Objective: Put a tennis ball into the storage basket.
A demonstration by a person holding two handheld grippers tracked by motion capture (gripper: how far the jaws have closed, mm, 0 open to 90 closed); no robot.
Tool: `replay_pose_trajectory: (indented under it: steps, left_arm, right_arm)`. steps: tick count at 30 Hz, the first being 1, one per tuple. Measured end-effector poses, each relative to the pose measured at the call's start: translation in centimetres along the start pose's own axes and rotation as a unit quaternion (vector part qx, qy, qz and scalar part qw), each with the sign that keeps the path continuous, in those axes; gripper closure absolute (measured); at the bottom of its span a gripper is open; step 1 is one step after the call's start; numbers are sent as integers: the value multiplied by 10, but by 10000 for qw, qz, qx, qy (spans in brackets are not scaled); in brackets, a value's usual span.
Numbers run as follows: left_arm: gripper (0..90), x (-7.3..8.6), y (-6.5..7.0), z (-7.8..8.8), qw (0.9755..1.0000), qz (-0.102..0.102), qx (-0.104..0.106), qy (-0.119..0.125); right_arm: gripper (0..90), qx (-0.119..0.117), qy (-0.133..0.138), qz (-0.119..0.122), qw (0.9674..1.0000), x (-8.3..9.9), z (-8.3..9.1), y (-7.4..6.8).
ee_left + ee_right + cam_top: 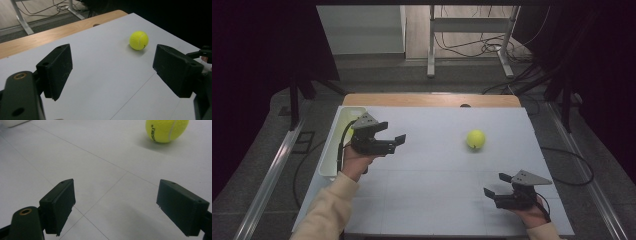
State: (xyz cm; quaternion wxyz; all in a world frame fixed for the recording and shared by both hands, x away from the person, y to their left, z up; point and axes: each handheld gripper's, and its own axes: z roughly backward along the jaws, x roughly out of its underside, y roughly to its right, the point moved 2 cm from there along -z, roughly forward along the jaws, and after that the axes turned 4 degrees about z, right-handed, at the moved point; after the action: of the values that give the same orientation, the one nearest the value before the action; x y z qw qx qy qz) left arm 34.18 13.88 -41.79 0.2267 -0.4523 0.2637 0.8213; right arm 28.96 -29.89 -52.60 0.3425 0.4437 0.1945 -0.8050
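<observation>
High overhead, two low jaw-level views

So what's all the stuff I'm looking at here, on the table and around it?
tennis ball: one, yellow-green, right of the middle on the white sheet, free of both claws.
tray: one, pale, long, along the sheet's left edge.
white sheet: one, over most of the tabletop.
table: one, wood strip bare at the far edge.
metal frame: one, light grey, on the floor beyond, cables beside it.
left claw: black, open, held above the sheet near the tray.
right claw: black, open, near right corner.
</observation>
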Motion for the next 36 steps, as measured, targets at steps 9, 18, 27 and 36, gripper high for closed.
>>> replay_pose_trajectory:
  steps: [9,18,27,36]
  left_arm:
    - [167,1,8,-14,9999,-37,152,-73]
    - [167,2,17,-29,9994,-56,295,-142]
    - [163,4,22,-46,9989,-70,398,-254]
    - [163,5,28,-63,9982,-109,477,-341]
  right_arm:
    - [160,9,3,1,10000,0,0,0]
    - [160,-5,1,20,10000,-1,-1,0]
    - [161,-39,35,22,10000,-3,-3,1]
    - [161,-48,53,35,10000,-4,-4,1]
